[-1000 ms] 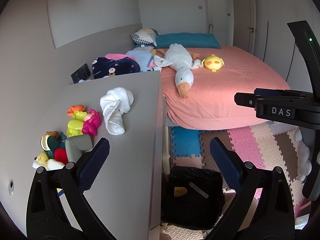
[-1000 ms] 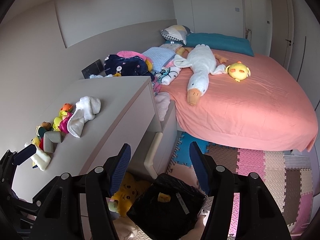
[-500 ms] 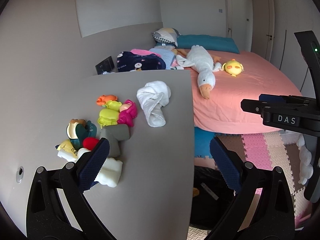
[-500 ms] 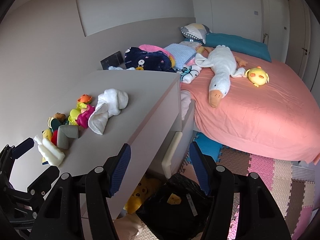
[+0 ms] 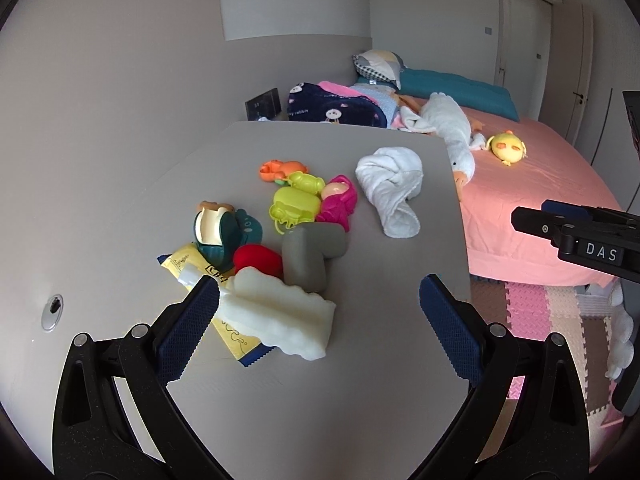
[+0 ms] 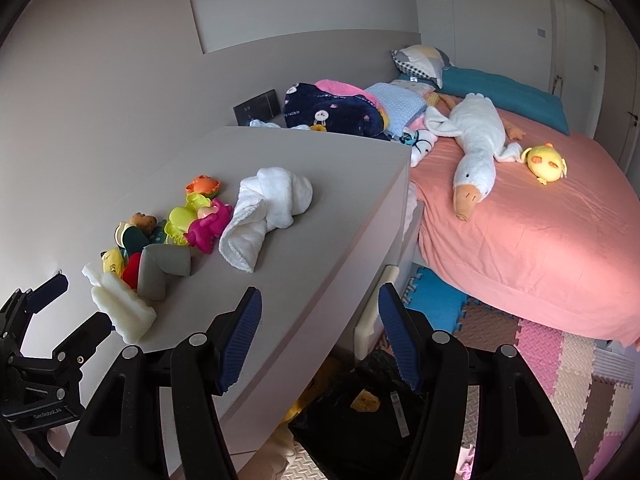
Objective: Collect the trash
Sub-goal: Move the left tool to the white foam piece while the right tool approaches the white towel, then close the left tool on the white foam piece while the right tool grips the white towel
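Two grippers hang over a grey dresser top (image 5: pixel 320 380) in a bedroom. The left gripper (image 5: pixel 320 312) stands wide open with nothing between its blue pads, one finger (image 5: pixel 188 328) just beside a white foam block (image 5: pixel 280 320). The right gripper (image 6: pixel 320 336), over the dresser's front edge, is parted about halfway and holds nothing either.

The clutter sits in one cluster on the dresser: one white foam block lying on one yellow wrapper (image 5: pixel 192 268) (printed, with a serrated edge), one grey L-shaped foam corner guard (image 5: pixel 308 252), one red item (image 5: pixel 256 260) behind it, and a handful of plastic toys – one orange (image 5: pixel 280 168), two lime-yellow (image 5: pixel 296 200), one pink (image 5: pixel 340 200), one dark green with a cream part (image 5: pixel 224 232). One rolled white towel (image 5: pixel 392 184) lies just right of the toys.

On the floor below the dresser's front stands one black bag (image 6: pixel 360 420), open, with a yellow scrap and a pale strip inside. A pink-sheeted bed (image 6: pixel 540 240) carries one long white goose plush (image 6: pixel 476 148), one small yellow plush (image 6: pixel 546 162), one teal bolster (image 6: pixel 500 92) and one patterned pillow (image 6: pixel 420 58). Foam puzzle mats (image 6: pixel 560 364) cover the floor.
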Demonstrator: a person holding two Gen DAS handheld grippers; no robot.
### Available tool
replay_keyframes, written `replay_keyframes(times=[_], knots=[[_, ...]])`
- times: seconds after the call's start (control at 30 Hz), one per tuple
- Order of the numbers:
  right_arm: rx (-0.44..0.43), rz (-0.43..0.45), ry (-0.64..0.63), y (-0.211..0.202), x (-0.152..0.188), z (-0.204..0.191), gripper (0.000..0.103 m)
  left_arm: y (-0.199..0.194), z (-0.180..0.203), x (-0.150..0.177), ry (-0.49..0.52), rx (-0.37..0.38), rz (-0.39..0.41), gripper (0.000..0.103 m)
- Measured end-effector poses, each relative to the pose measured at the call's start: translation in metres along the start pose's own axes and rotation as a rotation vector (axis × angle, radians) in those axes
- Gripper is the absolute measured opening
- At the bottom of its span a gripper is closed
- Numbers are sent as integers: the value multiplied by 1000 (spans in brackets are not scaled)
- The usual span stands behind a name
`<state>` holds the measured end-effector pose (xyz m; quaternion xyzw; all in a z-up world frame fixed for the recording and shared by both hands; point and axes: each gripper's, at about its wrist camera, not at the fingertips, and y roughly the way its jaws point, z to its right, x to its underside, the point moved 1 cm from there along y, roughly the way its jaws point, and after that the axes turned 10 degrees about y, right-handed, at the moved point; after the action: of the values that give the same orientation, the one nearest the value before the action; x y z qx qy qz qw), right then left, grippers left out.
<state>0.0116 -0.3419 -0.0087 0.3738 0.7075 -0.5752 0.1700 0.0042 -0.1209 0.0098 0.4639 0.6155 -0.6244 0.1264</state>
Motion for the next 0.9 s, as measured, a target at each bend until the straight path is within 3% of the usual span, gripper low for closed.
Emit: replay_keyframes(times=[0.5,0.73,0.8,0.87,0.9], knots=[[-28,-28,-25,35,-10,-27,64,30,-66,17,-186,-25,-68,96],[-27,-41,-23,52,-15,-34,64,45,-84,12,-225,-22,-87,96],[-25,-46,-24,56,-15,-35,64,45,-82,12,-227,-37,-77,91],[-25,-51,-25,59,-16,-35,64,48,-81,12,-220,-30,-83,74],[-25,-53,-25,60,-16,-35,64,51,-81,13,-221,-17,-90,71]])
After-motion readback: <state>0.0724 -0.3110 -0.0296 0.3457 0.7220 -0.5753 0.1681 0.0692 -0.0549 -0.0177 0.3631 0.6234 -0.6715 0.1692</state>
